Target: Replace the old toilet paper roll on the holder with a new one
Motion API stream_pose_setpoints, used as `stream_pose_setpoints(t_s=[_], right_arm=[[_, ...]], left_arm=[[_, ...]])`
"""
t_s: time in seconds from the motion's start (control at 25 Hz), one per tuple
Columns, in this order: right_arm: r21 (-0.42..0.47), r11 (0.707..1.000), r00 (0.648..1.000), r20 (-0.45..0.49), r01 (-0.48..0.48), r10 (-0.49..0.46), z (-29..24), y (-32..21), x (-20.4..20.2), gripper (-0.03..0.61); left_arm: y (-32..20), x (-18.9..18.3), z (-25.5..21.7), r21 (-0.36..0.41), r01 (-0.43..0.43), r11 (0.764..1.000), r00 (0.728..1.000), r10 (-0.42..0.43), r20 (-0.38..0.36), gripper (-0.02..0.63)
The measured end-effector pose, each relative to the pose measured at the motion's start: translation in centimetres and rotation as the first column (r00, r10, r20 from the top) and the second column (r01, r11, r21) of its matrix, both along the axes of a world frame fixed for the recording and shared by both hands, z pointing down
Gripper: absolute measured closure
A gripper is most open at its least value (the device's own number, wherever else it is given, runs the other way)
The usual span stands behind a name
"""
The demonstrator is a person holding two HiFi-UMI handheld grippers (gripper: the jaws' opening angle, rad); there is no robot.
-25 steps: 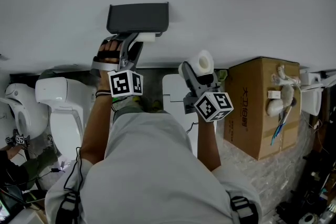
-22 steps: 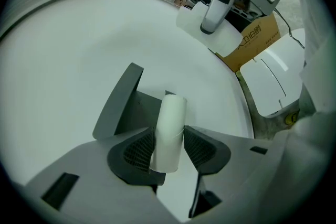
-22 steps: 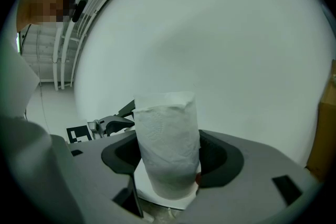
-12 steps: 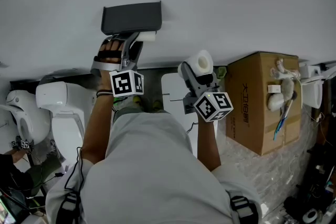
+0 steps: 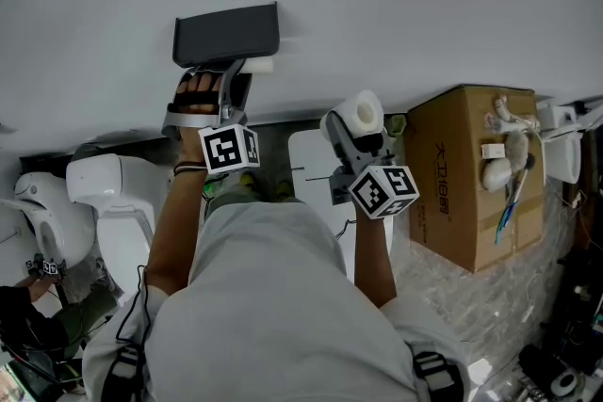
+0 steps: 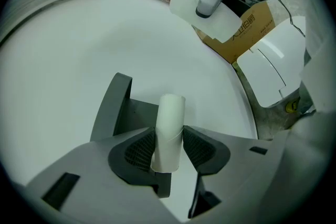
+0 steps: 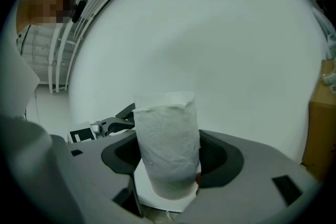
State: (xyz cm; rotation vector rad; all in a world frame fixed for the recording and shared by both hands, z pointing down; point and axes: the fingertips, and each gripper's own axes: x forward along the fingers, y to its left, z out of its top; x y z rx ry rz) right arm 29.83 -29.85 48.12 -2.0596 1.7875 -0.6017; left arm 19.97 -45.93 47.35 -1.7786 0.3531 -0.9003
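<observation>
The left gripper (image 6: 169, 147) fingers have just been closing and now pinch the old roll (image 6: 170, 123), a bare tube under the holder (image 5: 226, 33), its long axis along the wall. The right gripper (image 7: 168, 165), just beside, is clamped around the new roll (image 7: 167, 149).

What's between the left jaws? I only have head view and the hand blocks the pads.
Observer: In the left gripper view, the left gripper has just been closing. Both pads touch the bare tube under the dark holder.
Operator: Is the right grip on the new roll okay?
Observer: In the right gripper view, the right gripper is clamped on the new roll's sides, with the roll's end standing out past the jaws.
</observation>
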Motion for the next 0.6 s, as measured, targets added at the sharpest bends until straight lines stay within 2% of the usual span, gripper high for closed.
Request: stream_pose_setpoints(t_s=[0.32, 0.6], right_arm=[[0.008, 1.0, 1.0, 0.01, -0.006, 0.006, -0.02, 0.39, 0.29, 0.268], [0.012, 1.0, 1.0, 0.012, -0.009, 0.009, 0.0, 0.49, 0.74, 0.268]], left_arm=[[-0.21, -0.05, 0.27, 0.057, 0.031, 0.998, 0.997, -0.034, 0.063, 0.422], [0.26, 0.82, 0.31, 0.045, 0.021, 0.999, 0.999, -0.023, 0.048, 0.425]])
